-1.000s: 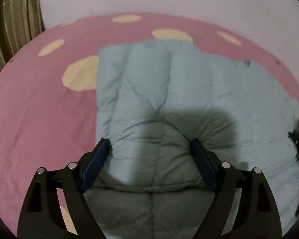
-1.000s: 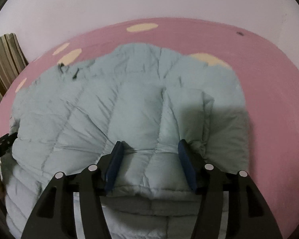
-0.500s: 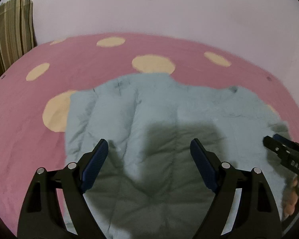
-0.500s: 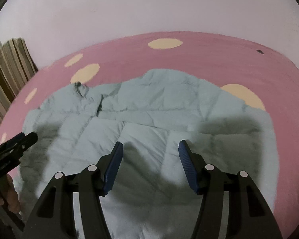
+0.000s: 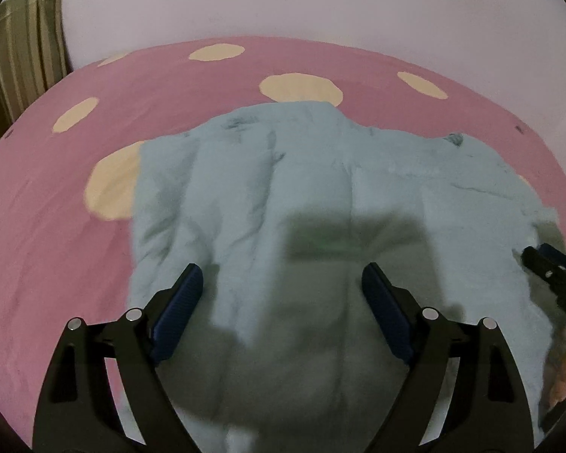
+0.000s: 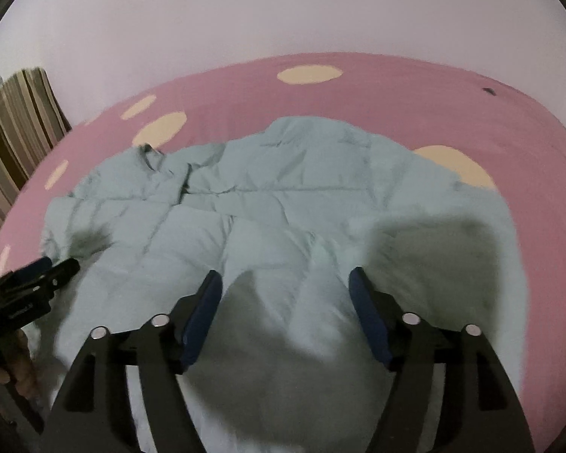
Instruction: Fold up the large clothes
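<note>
Left gripper (image 5: 281, 294) is seen first, in the left wrist view: its blue-padded jaws are spread wide and nothing is held between them. It hangs above the pale blue puffer jacket (image 5: 302, 188), which lies spread on the pink bedsheet (image 5: 56, 256) with cream spots. A striped curtain (image 5: 22, 49) is glimpsed at far left, and the right gripper (image 5: 554, 275) is caught at the jacket's right edge. For the step in hand, judged to be lining up the next fold, a hem or side edge should be picked rather than the padded middle, and the grab should be matched on both sides so the quilting is not dragged askew.

Over in the right wrist view, the right gripper (image 6: 285, 309) is likewise parted wide with nothing gripped, poised over the jacket (image 6: 283, 219). A rumpled collar area is visible at upper left. The left gripper (image 6: 30, 287) shows at the left margin, at the garment's edge.

Against the frames from a second ago, a clear change is noted: a thick folded layer was sitting between each pair of jaws then, whereas now both tools are lifted back and more of the jacket and bedsheet is taken in. The folded flap seen earlier in the right view is no longer distinct.
</note>
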Available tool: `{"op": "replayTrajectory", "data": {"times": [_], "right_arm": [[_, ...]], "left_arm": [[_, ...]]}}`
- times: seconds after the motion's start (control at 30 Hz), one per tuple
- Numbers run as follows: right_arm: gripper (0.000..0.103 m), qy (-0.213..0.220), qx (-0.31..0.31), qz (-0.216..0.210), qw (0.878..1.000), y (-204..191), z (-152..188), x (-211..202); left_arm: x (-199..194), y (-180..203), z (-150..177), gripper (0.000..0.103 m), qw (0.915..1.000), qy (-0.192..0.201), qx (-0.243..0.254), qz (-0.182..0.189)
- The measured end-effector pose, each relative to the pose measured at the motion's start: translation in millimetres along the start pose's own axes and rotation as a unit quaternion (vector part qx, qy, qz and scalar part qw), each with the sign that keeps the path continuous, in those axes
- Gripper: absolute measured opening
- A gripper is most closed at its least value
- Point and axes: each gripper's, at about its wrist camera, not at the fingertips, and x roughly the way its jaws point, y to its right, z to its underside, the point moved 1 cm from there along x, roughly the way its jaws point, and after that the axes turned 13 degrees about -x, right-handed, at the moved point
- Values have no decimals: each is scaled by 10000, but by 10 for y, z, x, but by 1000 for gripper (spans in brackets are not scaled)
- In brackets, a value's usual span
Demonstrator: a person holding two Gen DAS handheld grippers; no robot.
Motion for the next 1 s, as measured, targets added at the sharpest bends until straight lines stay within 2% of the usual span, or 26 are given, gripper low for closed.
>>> {"op": "replayTrajectory", "data": {"times": [0.13, 0.43, 0.63, 0.83, 1.0], "right_arm": [[77, 146, 206, -17, 9997, 160, 276, -468], [77, -133, 907, -77, 9958, 636, 1467, -1294], [77, -286, 1106, -182, 9933, 656, 2171, -1671], [77, -199, 1267, -597, 9899, 516, 2550, -1846], [77, -83, 1424, -995, 9848, 448, 2698, -1891]], "left_arm": [[-423, -294, 260, 86, 9999, 4, -77, 65], [-1242, -1108, 1178, 86, 9977, -156, -650, 72], [-1595, -1435, 1670, 86, 9949, -343, -946, 107], [-1762, -1650, 2021, 86, 9872, -599, -1403, 456], [-1823, -1668, 2192, 86, 9823, -637, -1571, 802]]}}
